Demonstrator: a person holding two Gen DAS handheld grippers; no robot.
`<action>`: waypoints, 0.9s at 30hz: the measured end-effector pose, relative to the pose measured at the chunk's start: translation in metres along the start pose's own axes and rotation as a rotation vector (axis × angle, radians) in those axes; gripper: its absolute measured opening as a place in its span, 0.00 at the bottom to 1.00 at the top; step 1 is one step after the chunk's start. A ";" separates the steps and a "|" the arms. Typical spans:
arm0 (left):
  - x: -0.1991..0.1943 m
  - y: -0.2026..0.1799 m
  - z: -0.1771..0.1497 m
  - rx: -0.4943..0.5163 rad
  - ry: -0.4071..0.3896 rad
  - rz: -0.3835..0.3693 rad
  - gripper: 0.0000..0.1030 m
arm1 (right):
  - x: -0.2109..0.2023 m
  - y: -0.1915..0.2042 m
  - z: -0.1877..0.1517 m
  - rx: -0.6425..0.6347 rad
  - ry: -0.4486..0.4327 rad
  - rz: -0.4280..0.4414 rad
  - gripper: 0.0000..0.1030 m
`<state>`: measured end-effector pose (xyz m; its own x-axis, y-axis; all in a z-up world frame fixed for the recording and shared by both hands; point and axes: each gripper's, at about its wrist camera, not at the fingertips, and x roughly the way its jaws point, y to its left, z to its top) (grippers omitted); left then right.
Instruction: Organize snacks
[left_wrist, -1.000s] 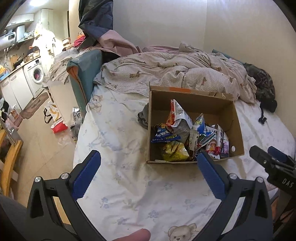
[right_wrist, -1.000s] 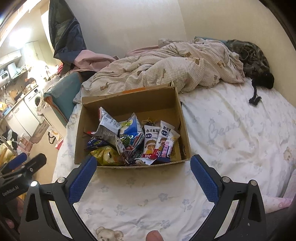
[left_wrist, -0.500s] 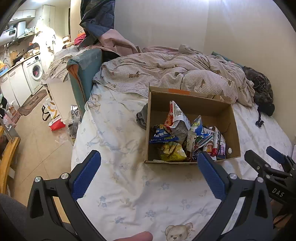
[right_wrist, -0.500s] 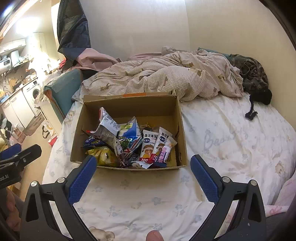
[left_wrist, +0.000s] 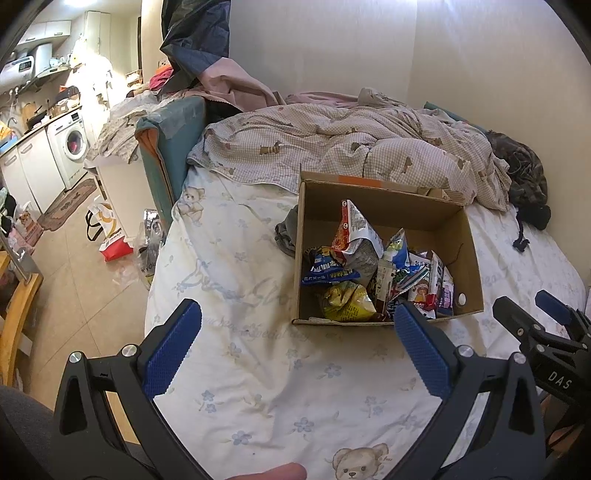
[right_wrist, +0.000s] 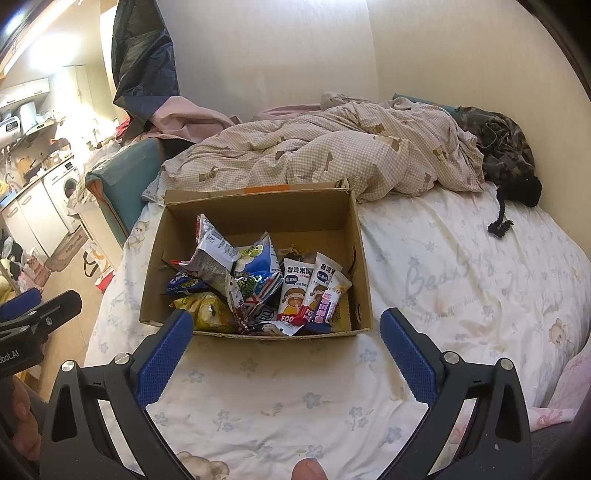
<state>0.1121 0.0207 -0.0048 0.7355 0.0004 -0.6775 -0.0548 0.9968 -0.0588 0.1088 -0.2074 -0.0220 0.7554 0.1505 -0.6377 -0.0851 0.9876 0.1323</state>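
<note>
An open cardboard box (left_wrist: 384, 210) (right_wrist: 258, 214) sits on the bed, holding several snack packets: a silver and red bag (left_wrist: 352, 230) (right_wrist: 212, 254), a yellow bag (left_wrist: 343, 304) (right_wrist: 203, 314), a blue packet (left_wrist: 327, 271) and white sachets (right_wrist: 295, 295). My left gripper (left_wrist: 297, 345) hangs open above the sheet, short of the box's near wall and to its left. My right gripper (right_wrist: 286, 349) is open too, just in front of the box's near wall. Nothing is between either pair of blue pads. Each gripper shows at the other view's edge.
A rumpled checked duvet (left_wrist: 351, 151) (right_wrist: 332, 155) lies behind the box, with dark clothing (left_wrist: 524, 173) (right_wrist: 502, 144) at the far right by the wall. A grey cloth (left_wrist: 288, 232) lies beside the box's left wall. The bed's left edge drops to a floor with bags (left_wrist: 110, 240).
Both grippers have drawn back and up from the box, so it looks smaller and farther. Both stay open. The packets have not moved.
</note>
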 end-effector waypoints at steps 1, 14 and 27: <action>0.000 0.000 0.000 0.000 0.001 -0.001 1.00 | 0.000 0.000 0.000 0.001 0.001 0.001 1.00; 0.003 0.000 -0.004 0.003 0.008 -0.003 1.00 | 0.000 -0.002 0.000 0.008 0.001 0.006 1.00; 0.004 -0.002 -0.005 0.004 0.011 -0.004 1.00 | 0.000 -0.002 0.000 0.009 0.001 0.007 1.00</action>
<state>0.1121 0.0188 -0.0110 0.7283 -0.0044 -0.6853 -0.0494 0.9970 -0.0589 0.1090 -0.2097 -0.0219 0.7540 0.1576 -0.6377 -0.0848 0.9860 0.1434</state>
